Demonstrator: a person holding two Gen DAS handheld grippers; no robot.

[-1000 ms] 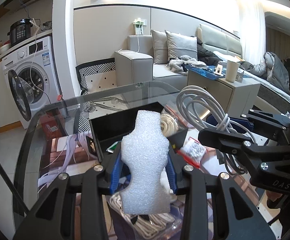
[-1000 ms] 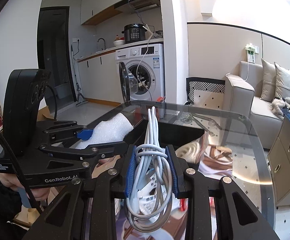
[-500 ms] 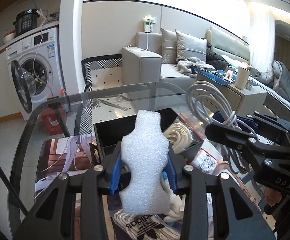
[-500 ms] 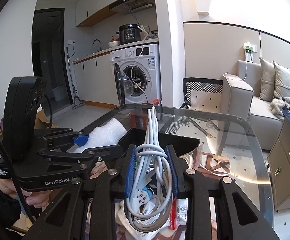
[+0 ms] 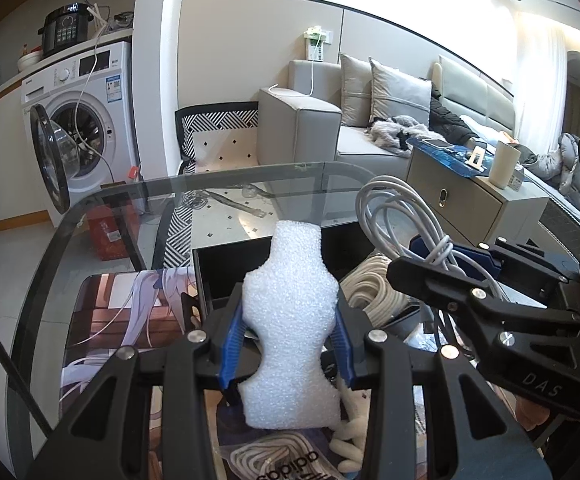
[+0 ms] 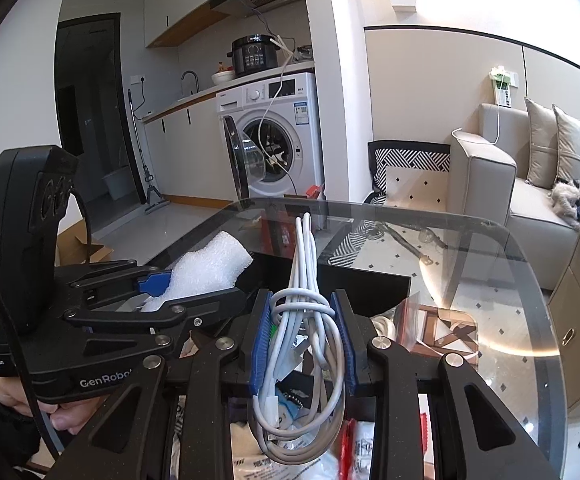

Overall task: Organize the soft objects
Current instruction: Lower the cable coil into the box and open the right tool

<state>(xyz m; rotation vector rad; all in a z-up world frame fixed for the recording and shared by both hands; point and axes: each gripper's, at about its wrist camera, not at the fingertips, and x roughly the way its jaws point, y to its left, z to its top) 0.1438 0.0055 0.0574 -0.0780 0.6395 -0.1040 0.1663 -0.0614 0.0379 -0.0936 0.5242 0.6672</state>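
Observation:
My left gripper (image 5: 287, 336) is shut on a white foam piece (image 5: 290, 320), held upright above the near side of a black box (image 5: 225, 268) on the glass table. My right gripper (image 6: 302, 332) is shut on a bundled white cable (image 6: 304, 344), held above the clutter. In the left wrist view the right gripper (image 5: 446, 272) and its cable (image 5: 394, 216) hang at the right. In the right wrist view the left gripper (image 6: 157, 288) with the foam (image 6: 205, 268) is at the left, over the box (image 6: 370, 284).
A coiled cream rope (image 5: 374, 292) lies at the box's right. Plastic bags and small packets (image 6: 430, 328) litter the table under the grippers. An anime-print mat (image 5: 121, 312) lies left. The glass table edge (image 5: 249, 172) curves ahead; a washing machine (image 5: 81, 120) and sofa (image 5: 330, 120) stand beyond.
Both grippers have risen and drawn back a little from the box, still holding the foam and the cable. The view has swung slightly to the left.

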